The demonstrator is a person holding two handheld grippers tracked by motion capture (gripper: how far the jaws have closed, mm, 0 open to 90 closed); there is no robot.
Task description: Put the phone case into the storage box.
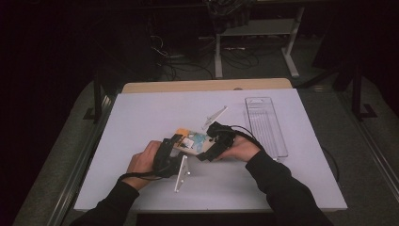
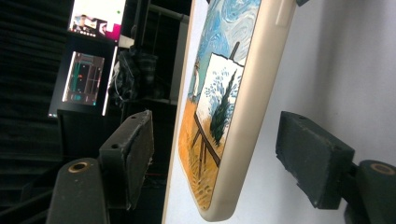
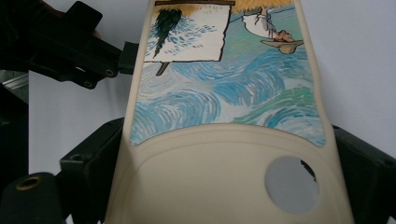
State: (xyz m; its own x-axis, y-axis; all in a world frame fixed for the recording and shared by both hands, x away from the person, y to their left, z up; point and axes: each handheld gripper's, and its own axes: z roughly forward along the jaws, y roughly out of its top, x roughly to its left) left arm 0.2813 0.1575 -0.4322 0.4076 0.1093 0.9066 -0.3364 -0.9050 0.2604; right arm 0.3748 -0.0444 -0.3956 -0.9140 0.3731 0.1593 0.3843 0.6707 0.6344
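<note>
Near the middle of the high view, above the white table [image 1: 141,188], the cream soft-rubber phone case with a painted back [image 1: 192,140] looks light and bendy, best pinched across its rims: right tongs [image 1: 210,153] clamp its camera-hole end, left tongs [image 1: 175,143] straddle the other, unclosed.

One phone case [image 1: 190,140], two hand-held grippers — left [image 1: 173,143], right [image 1: 210,149] — two clear stands [image 1: 182,173], one clear tray [image 1: 265,126]
</note>
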